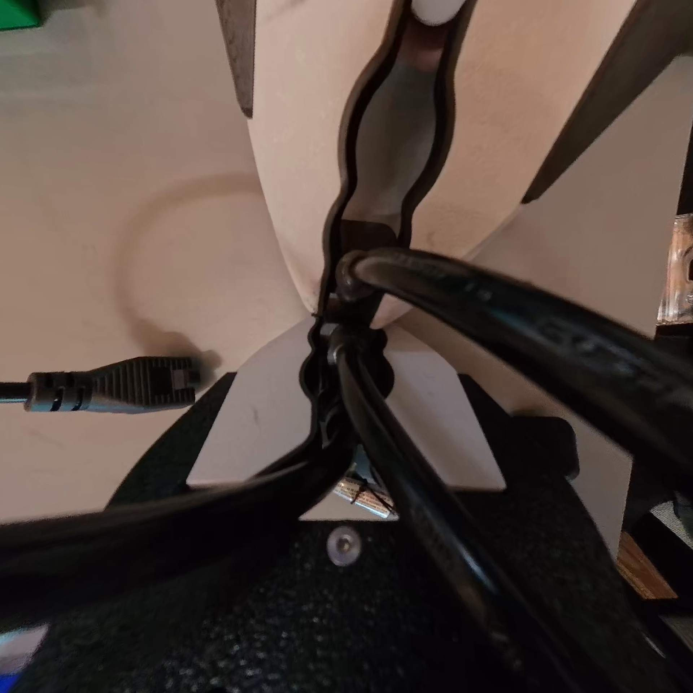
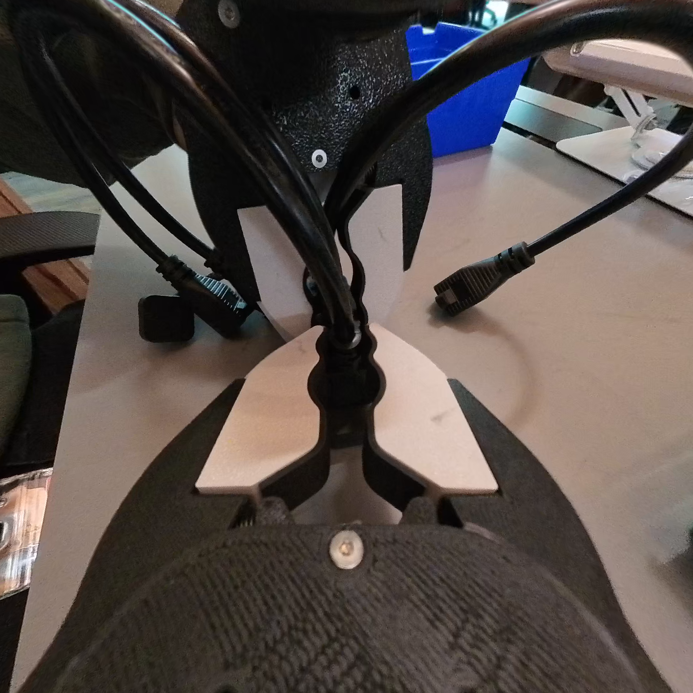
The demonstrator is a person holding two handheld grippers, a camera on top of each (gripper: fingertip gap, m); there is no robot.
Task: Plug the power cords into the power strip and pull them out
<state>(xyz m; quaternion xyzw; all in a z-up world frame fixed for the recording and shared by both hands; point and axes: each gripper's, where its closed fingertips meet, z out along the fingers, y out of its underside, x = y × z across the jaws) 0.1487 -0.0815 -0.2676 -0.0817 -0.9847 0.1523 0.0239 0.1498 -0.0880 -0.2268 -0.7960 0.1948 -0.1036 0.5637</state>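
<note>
My two grippers meet tip to tip above a beige table [image 2: 562,375]. My right gripper [image 2: 347,333] is shut on a black plug [image 2: 345,386] held between its white pads. My left gripper [image 1: 345,360] is shut on a bundle of black power cords [image 1: 382,431] right behind that plug. In the left wrist view, the right gripper [image 1: 350,296] comes in from the top and a thick black cord [image 1: 525,318] leaves the plug to the right. In the right wrist view, the left gripper [image 2: 337,307] comes in from the top. No power strip shows.
A loose black cord connector [image 1: 123,386] lies on the table; it also shows in the right wrist view [image 2: 480,279]. Two more connectors [image 2: 210,296] and a black block [image 2: 165,318] lie near the table's left edge. A blue bin [image 2: 465,93] stands behind. The tips of both grippers are at nearly the same place.
</note>
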